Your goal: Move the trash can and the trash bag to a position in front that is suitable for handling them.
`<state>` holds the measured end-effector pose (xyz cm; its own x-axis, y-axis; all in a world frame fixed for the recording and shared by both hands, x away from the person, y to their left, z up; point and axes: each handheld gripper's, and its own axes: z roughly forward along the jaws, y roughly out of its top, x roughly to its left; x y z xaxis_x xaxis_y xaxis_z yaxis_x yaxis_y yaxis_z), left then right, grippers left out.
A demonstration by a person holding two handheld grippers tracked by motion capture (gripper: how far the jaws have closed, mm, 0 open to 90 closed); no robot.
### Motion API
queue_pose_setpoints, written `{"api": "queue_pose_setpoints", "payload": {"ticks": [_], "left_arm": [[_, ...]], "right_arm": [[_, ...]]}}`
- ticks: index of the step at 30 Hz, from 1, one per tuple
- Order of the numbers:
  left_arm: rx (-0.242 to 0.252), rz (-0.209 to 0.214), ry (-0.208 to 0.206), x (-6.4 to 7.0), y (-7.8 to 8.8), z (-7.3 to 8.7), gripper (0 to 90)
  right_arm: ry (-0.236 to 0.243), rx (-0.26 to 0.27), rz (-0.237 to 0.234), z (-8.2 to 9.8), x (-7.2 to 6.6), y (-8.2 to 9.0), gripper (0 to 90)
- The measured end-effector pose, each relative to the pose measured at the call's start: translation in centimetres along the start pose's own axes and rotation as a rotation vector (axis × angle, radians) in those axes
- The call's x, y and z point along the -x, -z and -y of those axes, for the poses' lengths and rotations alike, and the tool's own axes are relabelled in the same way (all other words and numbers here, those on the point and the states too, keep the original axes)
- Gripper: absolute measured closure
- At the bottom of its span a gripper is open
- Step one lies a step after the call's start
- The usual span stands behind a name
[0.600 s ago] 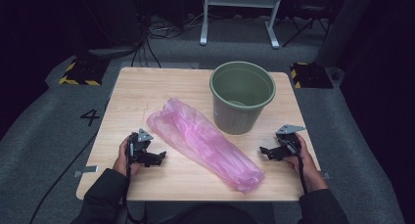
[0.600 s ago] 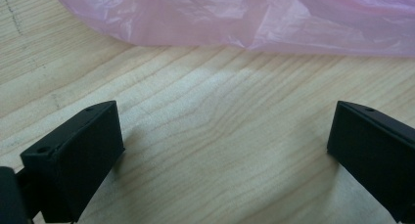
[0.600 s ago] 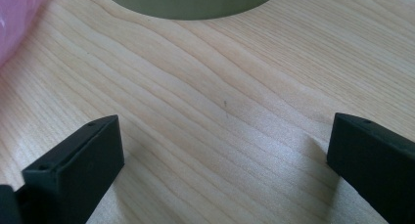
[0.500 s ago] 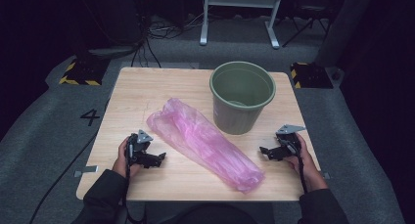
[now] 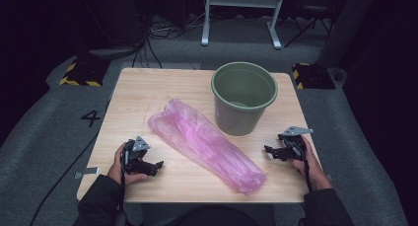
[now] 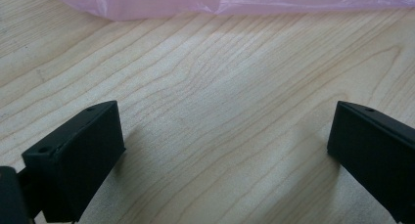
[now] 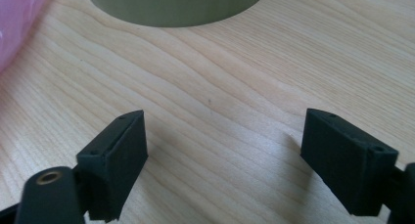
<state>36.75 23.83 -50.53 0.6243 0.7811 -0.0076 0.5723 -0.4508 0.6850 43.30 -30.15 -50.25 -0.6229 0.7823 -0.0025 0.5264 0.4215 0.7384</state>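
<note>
Pink plastic bag (image 5: 207, 144) lying flat on the wooden tabletop (image 5: 143, 95), stretched diagonally from centre-left toward the near right edge in the high view. Translucent, crumpled, touched by neither tool. Far end near the base of the green bucket (image 5: 244, 97); whether touching it, cannot tell.

Green bucket upright on the tabletop, right of centre, mouth open upward, something pale at the bottom, too dim to identify.

Left hand-held gripper (image 5: 154, 165) held low at the near left of the tabletop, pointing toward the bag, clearly short of it. Released: in the left gripper view, jaws spread wide with bare wood grain between them, nothing gripped. Edge of the pink bag (image 6: 235, 1) seen across the top of that view, apart from the jaw tips.

Right hand-held gripper (image 5: 268, 151) held low at the near right of the tabletop, just beside the bucket's near side, pointing inward toward the bag. Released: in the right gripper view, jaws wide apart over bare wood, nothing between them. Bucket base (image 7: 176, 6) at the top of that view, a corner of the pink bag (image 7: 17, 23) at upper left, both clear of the jaws.

Both tools gripped by a person's hands, dark sleeves entering from the near edge. Grey carpet (image 5: 59, 137) around the table, a painted numeral on it at left.
</note>
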Motion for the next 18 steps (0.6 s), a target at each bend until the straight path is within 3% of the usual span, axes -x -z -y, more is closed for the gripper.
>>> {"api": "queue_pose_setpoints", "payload": {"ticks": [3,7,9,12,18], "left_arm": [[-0.003,0.003,-0.003,-0.1,0.0,0.0,0.0],[0.001,0.001,-0.005,-0.1,-0.1,-0.1,0.0],[0.0,0.003,-0.001,-0.2,-0.2,-0.2,0.0],[0.0,0.001,-0.003,-0.2,-0.2,-0.3,0.0],[-0.003,0.003,-0.004,-0.2,-0.2,-0.3,0.0]], "right_arm": [[-0.004,0.012,0.025,0.0,0.2,0.4,16.5],[0.0,0.046,0.013,-0.3,0.3,1.3,16.8],[0.019,0.088,-0.013,-0.7,0.2,2.3,17.2],[0.025,0.121,-0.01,-1.5,-0.1,3.0,18.6],[0.046,0.172,-0.025,-3.1,-0.9,3.4,18.9]]}}
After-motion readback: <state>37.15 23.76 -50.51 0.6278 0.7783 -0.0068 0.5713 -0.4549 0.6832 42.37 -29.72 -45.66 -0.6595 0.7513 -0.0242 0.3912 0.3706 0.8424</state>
